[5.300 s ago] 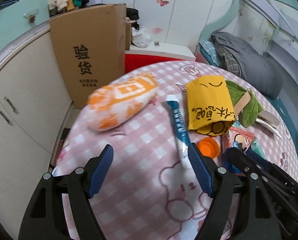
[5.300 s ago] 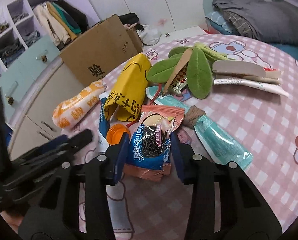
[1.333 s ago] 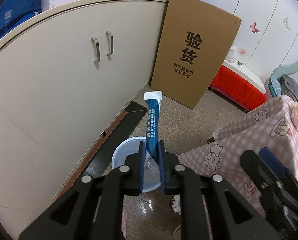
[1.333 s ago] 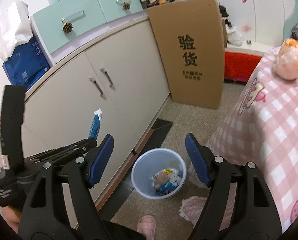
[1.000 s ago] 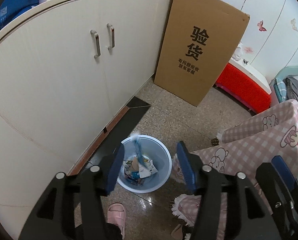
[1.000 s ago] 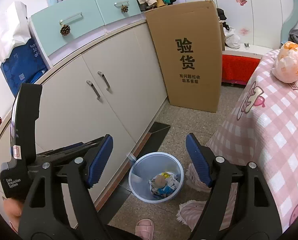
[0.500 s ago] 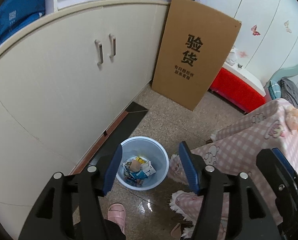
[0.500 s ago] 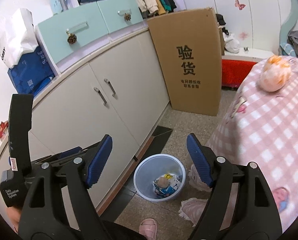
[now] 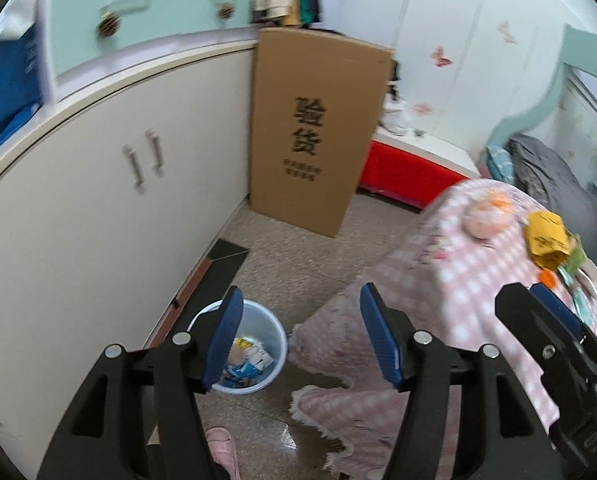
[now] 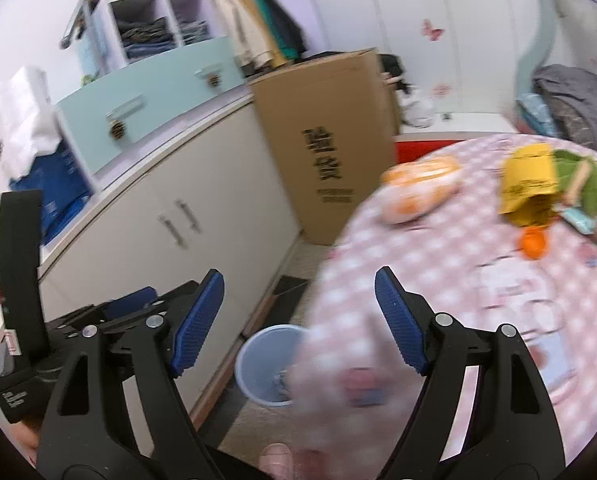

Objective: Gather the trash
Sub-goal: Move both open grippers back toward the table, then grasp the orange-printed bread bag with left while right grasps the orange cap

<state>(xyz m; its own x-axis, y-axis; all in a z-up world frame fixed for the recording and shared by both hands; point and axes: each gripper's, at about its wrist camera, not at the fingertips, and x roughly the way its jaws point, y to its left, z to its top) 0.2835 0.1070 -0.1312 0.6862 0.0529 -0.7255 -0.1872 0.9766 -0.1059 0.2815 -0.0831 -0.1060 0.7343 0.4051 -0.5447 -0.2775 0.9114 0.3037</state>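
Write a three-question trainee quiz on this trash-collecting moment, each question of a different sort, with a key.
1. True or false: the left gripper holds a wrapper between its pads.
2. Multiple choice: the blue bin stands on the floor between A) two beds, B) the cream cabinet and the pink checked table, C) two chairs.
3. Fill in: on the table, the small orange cap lies just in front of the open end of the ______ bag.

Key: 1 false, both it and the right gripper are open and empty. 2 B. 3 yellow.
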